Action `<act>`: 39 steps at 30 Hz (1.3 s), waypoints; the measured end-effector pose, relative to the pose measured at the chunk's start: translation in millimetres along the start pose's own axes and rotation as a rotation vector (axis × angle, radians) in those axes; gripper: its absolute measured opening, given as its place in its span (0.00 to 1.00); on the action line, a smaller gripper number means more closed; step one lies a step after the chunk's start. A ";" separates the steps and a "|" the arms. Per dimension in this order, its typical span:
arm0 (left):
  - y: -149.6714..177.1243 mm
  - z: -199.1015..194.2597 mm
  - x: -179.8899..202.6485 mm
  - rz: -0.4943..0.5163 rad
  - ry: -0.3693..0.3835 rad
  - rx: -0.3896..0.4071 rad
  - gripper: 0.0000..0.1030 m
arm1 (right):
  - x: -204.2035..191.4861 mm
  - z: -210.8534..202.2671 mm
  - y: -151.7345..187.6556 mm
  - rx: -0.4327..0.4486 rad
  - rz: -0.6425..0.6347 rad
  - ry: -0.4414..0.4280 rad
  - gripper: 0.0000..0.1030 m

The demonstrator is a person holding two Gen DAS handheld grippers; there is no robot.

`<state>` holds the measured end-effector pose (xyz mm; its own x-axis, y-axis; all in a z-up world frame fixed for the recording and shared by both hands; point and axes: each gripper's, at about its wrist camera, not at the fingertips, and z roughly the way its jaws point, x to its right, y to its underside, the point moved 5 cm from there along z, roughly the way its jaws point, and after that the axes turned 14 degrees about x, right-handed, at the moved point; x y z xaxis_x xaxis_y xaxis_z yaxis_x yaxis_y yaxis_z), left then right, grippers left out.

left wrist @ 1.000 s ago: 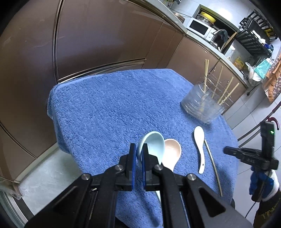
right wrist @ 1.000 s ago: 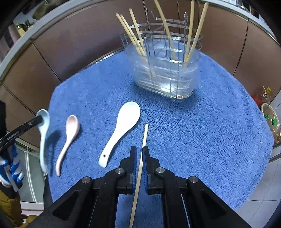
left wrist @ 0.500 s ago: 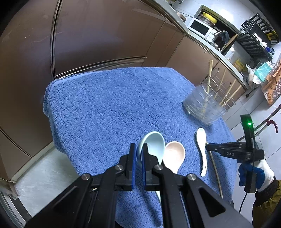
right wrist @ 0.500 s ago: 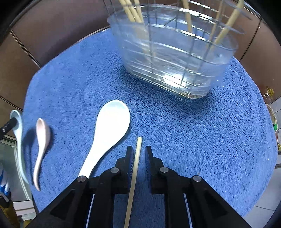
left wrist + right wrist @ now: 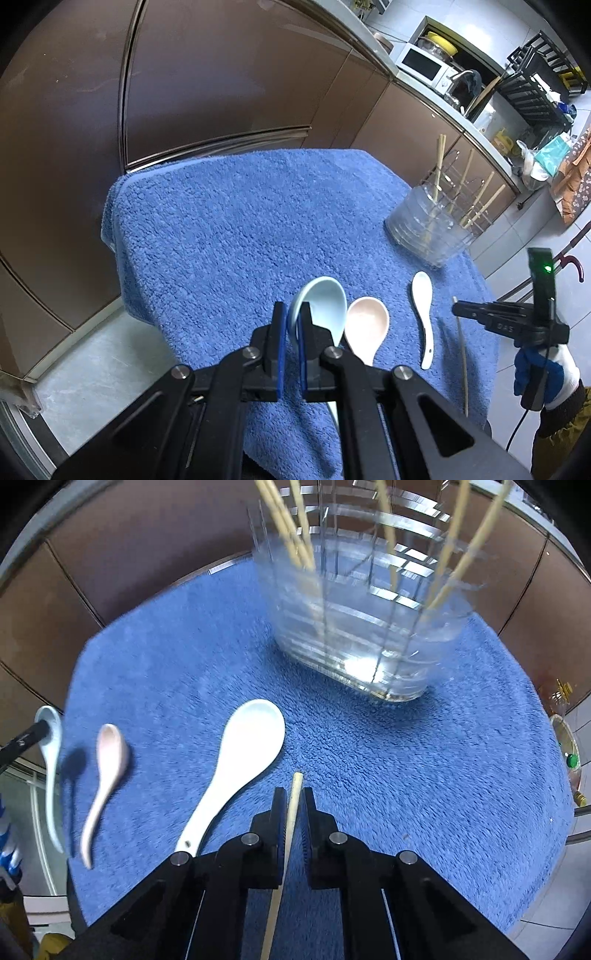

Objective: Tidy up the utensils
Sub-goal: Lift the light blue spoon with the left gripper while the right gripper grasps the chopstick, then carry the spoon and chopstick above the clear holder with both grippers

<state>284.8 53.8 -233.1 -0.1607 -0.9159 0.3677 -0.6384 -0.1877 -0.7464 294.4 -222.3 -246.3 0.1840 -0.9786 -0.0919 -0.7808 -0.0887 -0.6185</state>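
My left gripper (image 5: 291, 314) is shut on the rim of a light blue spoon (image 5: 325, 302), held just above the blue towel (image 5: 221, 229). A pink spoon (image 5: 367, 323) and a white spoon (image 5: 423, 299) lie to its right. My right gripper (image 5: 294, 797) points down at the far end of a bamboo chopstick (image 5: 297, 781) that lies on the towel. Its jaws are closing, with the chopstick between the pads. The white spoon (image 5: 251, 734) lies just left of it. A clear utensil holder (image 5: 362, 627) with several chopsticks stands beyond.
Brown cabinet doors (image 5: 221, 74) close in behind the towel-covered table. A gloved hand (image 5: 543, 373) carries the right gripper (image 5: 456, 308) at the table's right edge. The towel (image 5: 443, 775) is bare to the right of the chopstick.
The right gripper slid toward the chopstick's far end with its jaws apart half a second ago, and they have since narrowed onto it. The left gripper still holds the blue spoon in place.
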 end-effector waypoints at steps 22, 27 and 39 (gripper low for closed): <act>-24.9 -73.7 57.2 0.071 0.076 0.139 0.05 | -2.7 -142.9 4.1 0.389 0.038 -0.049 0.06; -38.8 -73.5 81.5 0.088 0.108 0.167 0.05 | 3.0 -157.4 -10.1 0.443 0.049 -0.055 0.06; -128.5 -43.7 171.0 0.121 0.160 0.349 0.05 | 21.0 -203.0 -76.1 0.639 0.052 -0.066 0.06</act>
<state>306.5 -63.2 -50.1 -0.3517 -0.8773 0.3266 -0.3178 -0.2162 -0.9232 236.5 -273.8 -42.7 0.2080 -0.9633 -0.1695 -0.2840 0.1064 -0.9529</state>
